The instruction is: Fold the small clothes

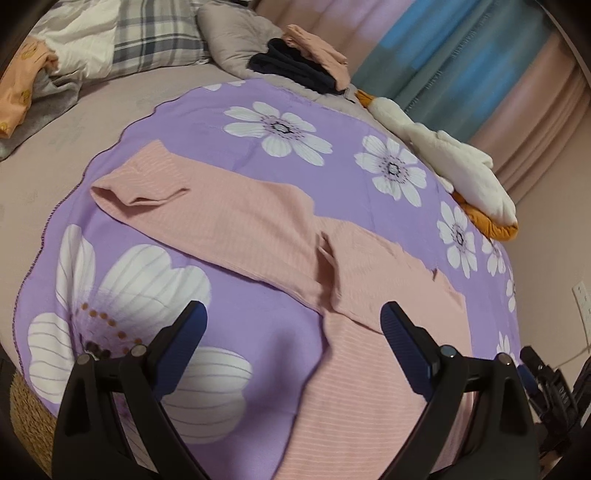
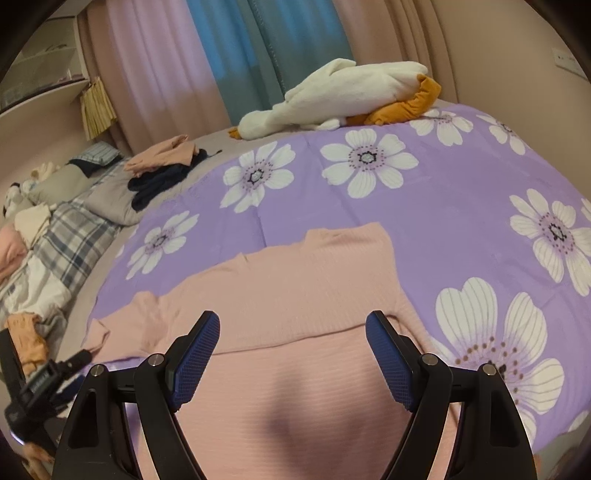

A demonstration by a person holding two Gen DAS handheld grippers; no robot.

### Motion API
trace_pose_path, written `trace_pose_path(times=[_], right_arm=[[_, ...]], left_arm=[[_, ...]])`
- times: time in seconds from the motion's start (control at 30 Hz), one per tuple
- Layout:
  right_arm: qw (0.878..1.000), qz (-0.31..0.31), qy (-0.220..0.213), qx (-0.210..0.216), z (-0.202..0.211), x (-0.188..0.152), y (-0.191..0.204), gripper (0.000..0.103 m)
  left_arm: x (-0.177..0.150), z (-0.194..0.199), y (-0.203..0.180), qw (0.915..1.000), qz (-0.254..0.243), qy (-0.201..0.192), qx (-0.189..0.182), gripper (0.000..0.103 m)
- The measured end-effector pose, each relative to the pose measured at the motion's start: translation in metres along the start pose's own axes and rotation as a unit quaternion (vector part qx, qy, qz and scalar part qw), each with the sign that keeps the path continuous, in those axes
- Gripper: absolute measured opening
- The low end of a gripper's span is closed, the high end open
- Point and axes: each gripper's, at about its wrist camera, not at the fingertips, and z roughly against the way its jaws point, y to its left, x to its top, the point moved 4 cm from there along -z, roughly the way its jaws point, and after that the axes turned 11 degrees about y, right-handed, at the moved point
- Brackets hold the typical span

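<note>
A pink ribbed top (image 1: 266, 229) lies spread on a purple sheet (image 1: 207, 122) printed with white flowers, which covers the near part of a bed (image 1: 74, 122). In the left wrist view one sleeve (image 1: 140, 181) runs out to the upper left, its cuff folded back on itself, and a small crease stands up in the cloth near where the sleeve meets the body. In the right wrist view the upper part of the top is doubled over the lower part, so a straight fold edge crosses the cloth just beyond the fingertips. The left gripper (image 1: 293, 321) hangs above the top's left edge with its jaws spread wide and nothing between the blue pads (image 1: 402, 347); the pads do not touch the cloth. The right gripper (image 2: 291, 332) hangs over the middle of the top, jaws likewise wide apart and empty, with a dark shadow on the cloth beneath it. At the far edge of the sheet lies a white plush goose (image 2: 343, 96) with orange feet. Farther up the bed sits a small pile of folded clothes (image 1: 303, 62), a pink piece on a dark navy one, beside a grey pillow (image 1: 232, 40). A plaid quilt (image 1: 159, 33) and more loose clothes (image 1: 22, 85) lie at the bed's far left, well apart from the top. Pink and blue curtains (image 2: 236, 55) hang behind.
</note>
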Motion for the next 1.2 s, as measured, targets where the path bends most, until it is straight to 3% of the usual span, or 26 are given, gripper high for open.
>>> trace_pose_path(times=[0.33,0.4,0.53,0.63,0.73,0.9,1.2], right_arm=[[1.000,0.015,0.010,-0.009,-0.014,0.001,0.017,0.081],[1.000,0.019,0.013,-0.008,-0.016,0.000,0.020,0.081],[0.999,0.030,0.019,-0.017,-0.020,-0.001,0.025,0.081],[0.999,0.026,0.023,-0.018,-0.024,0.000,0.027,0.081],[0.999,0.036,0.024,-0.019,-0.025,0.000,0.032,0.081],[0.998,0.047,0.031,-0.026,-0.032,0.000,0.040,0.081],[0.996,0.063,0.049,-0.028,-0.046,-0.004,0.059,0.081]], left_arm=[[0.052,0.028,0.039,0.9969,0.032,-0.048,0.053,0.095],[0.062,0.028,0.049,0.9968,0.046,-0.043,0.049,0.095],[0.087,0.033,0.057,0.9965,0.072,-0.041,0.004,0.094],[0.098,0.037,0.055,0.9964,0.056,-0.058,0.024,0.094],[0.098,0.034,0.062,0.9946,0.046,-0.072,0.059,0.094],[0.089,0.015,0.089,0.9913,0.055,-0.061,0.103,0.093],[0.087,0.012,0.115,0.9882,0.078,-0.064,0.114,0.093]])
